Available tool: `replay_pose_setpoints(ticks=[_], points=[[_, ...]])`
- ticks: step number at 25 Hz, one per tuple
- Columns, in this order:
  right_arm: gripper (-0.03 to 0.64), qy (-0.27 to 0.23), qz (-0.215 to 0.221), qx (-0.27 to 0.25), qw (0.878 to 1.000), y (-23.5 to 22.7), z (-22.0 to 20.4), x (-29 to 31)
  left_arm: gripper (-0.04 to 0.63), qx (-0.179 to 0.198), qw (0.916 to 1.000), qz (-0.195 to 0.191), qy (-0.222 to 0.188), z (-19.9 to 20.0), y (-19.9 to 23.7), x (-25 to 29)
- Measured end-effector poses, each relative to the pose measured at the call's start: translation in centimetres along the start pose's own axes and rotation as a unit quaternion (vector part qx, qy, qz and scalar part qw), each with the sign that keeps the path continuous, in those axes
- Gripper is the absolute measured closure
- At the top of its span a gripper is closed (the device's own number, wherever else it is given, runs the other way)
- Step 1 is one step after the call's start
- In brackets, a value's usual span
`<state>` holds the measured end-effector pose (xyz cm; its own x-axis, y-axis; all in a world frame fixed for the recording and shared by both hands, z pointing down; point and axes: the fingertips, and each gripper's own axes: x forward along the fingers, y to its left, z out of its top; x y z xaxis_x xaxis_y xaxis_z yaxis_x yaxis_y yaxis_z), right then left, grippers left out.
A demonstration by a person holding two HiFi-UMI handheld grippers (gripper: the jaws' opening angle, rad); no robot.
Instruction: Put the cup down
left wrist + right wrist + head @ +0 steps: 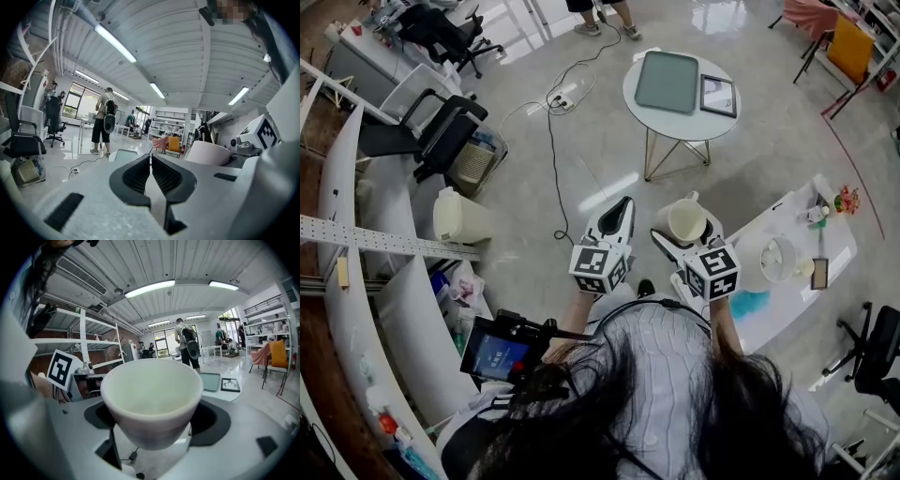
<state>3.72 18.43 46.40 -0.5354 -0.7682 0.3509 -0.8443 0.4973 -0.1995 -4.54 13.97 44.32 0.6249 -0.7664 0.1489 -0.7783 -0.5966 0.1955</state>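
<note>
Item: cup point(152, 399), off-white, empty, carried in mid-air above the floor, on the person's side of the round table point(675, 127) and well short of it, not yet set down. Attitude: mouth upward, long axis about upright and crosswise to the jaws. Holder: right gripper point(152, 426), its jaws spread wide and clamped against the lower wall of the cup from either side (the handle is not made out in any view). Second tool: left gripper point(151, 164), held level with the right one and on the same near side of the round table, jaws pressed together with nothing between them. On the round table are listed a grey-green tray point(667, 81) and, to the right of the tray, a small framed picture point(718, 96); bare top is left along the table's near edge. A long white table point(842, 239) is noted to the right of the round table, nearer the person. Judgement: the round table lies ahead along the right gripper's jaws, so a forward carry and a lowering are called for, with the cup kept upright until it rests.
</note>
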Motion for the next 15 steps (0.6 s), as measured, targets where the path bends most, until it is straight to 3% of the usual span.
replay_pose_setpoints(ticks=[7,15], points=[[0.187,0.001,0.011,0.01,1.0,-0.6,-0.2,0.7,0.572,-0.001,1.0,-0.001,0.009,-0.8,-0.5,0.7],[0.187,0.001,0.002,0.024,1.0,-2.5,0.7,3.5,0.572,-0.001,1.0,-0.008,0.002,0.0,2.0,3.5]])
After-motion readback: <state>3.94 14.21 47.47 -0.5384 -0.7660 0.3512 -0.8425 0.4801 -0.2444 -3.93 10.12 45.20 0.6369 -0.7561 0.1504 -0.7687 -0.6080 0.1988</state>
